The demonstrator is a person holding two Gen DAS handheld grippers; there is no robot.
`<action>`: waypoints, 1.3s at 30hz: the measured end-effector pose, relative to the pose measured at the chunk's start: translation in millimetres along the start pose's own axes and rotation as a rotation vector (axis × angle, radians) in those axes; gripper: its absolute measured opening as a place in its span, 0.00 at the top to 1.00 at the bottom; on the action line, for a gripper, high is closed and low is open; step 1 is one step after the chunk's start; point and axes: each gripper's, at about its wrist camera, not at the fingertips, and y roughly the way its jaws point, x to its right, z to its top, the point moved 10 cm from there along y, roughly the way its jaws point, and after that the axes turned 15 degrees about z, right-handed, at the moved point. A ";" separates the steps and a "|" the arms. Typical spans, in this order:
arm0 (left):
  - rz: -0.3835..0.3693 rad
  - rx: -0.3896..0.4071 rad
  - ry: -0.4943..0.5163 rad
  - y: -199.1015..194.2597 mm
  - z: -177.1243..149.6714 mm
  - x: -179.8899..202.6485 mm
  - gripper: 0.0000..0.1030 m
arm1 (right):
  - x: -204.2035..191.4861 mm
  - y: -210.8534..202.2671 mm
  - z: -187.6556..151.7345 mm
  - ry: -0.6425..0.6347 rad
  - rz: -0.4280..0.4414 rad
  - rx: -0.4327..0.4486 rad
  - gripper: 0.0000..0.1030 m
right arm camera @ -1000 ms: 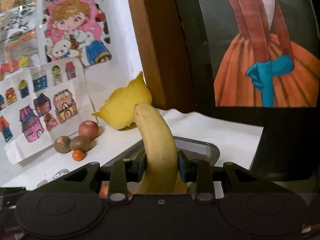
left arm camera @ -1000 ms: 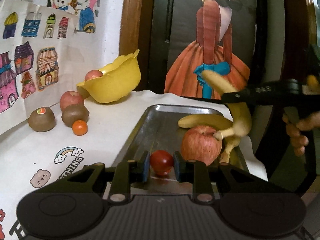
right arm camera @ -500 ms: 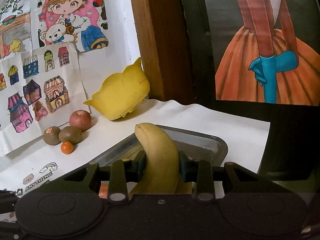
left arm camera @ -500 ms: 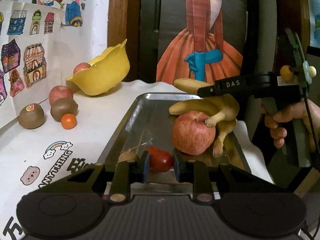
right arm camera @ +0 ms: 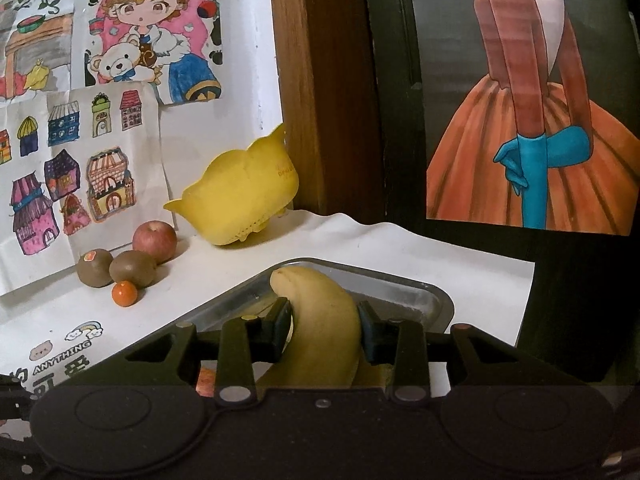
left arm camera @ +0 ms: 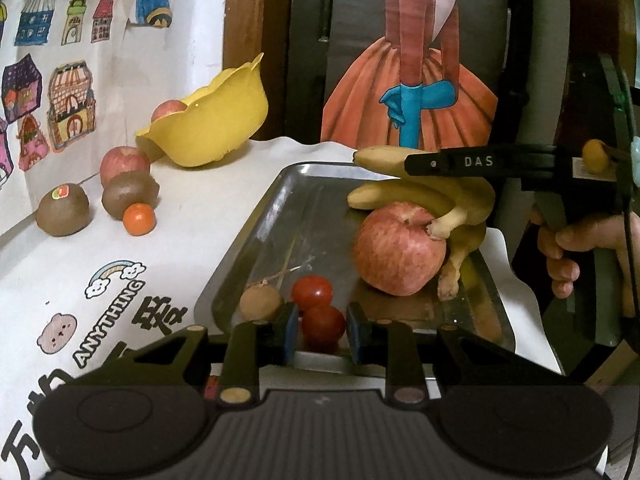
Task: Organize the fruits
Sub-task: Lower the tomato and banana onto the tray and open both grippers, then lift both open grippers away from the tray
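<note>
Your left gripper [left arm camera: 321,334] sits at the near end of the metal tray [left arm camera: 256,236], its blue pads parted around a small red tomato [left arm camera: 322,326] — there is a slim gap on each side, so the jaws are spread and not pressing it. A second red tomato [left arm camera: 311,291] lies just behind the first, touching it, and a small brown round fruit [left arm camera: 261,303] with a dry stem rests beside them toward the tray's left rim.

Your right gripper [right arm camera: 324,330] is clamped on a banana [right arm camera: 320,332], both pads tight against its sides; the tip curves up above the fingers. In the left wrist view that banana belongs to a bunch of bananas [left arm camera: 432,200] held over the tray's right side, its stems draped on a big red apple [left arm camera: 398,250] that rests on the tray floor. Your right hand [left arm camera: 580,252] grips the handle off the tray's right edge.

On the white cloth [left arm camera: 192,216] left of the tray, near the wall with the drawings [left arm camera: 48,92], a yellow bowl [left arm camera: 210,124] leans tilted with an apple in it [left arm camera: 168,110]. In front of the bowl stand another red apple [left arm camera: 124,164], two kiwis — one bearing a sticker [left arm camera: 62,210], one plain [left arm camera: 128,198] — and a small orange fruit [left arm camera: 139,219] touching the plain kiwi.
</note>
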 end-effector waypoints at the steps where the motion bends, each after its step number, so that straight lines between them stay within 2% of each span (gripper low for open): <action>1: 0.000 -0.006 -0.002 0.6 -0.7 -0.3 0.73 | 0.1 0.3 0.1 0.001 0.001 0.000 0.62; 3: 0.001 -0.013 -0.006 1.6 -1.5 -1.2 0.73 | -0.1 0.3 -1.5 -0.002 0.000 -0.006 0.62; 7: 0.010 -0.003 -0.011 -0.1 -0.6 -2.5 0.62 | -7.7 -4.9 -7.5 -0.047 0.003 -0.004 0.58; 9: 0.020 0.006 -0.011 -2.6 -0.6 -3.2 0.50 | -10.5 -10.0 -7.5 -0.073 -0.018 0.000 0.56; 13: 0.022 0.029 -0.035 -14.2 3.0 -6.9 0.39 | -12.1 -23.5 -5.4 -0.060 -0.027 0.018 0.48; 17: 0.032 0.075 -0.075 -34.6 10.8 -14.7 0.18 | -18.5 -46.1 -2.1 -0.061 -0.040 0.045 0.36; 21: 0.050 0.122 -0.107 -60.1 15.0 -25.6 0.08 | -34.3 -76.2 -1.8 -0.078 -0.043 0.074 0.27; 31: 0.089 0.201 -0.179 -143.4 0.3 -55.1 0.01 | -108.1 -171.9 -6.3 -0.109 -0.008 0.176 0.01; 34: 0.104 0.236 -0.186 -177.1 -10.6 -63.1 0.00 | -133.5 -198.4 -13.4 -0.108 0.005 0.198 0.01; 39: 0.126 0.271 -0.201 -228.9 -33.1 -75.2 0.00 | -177.4 -236.2 -42.2 -0.110 0.005 0.172 0.01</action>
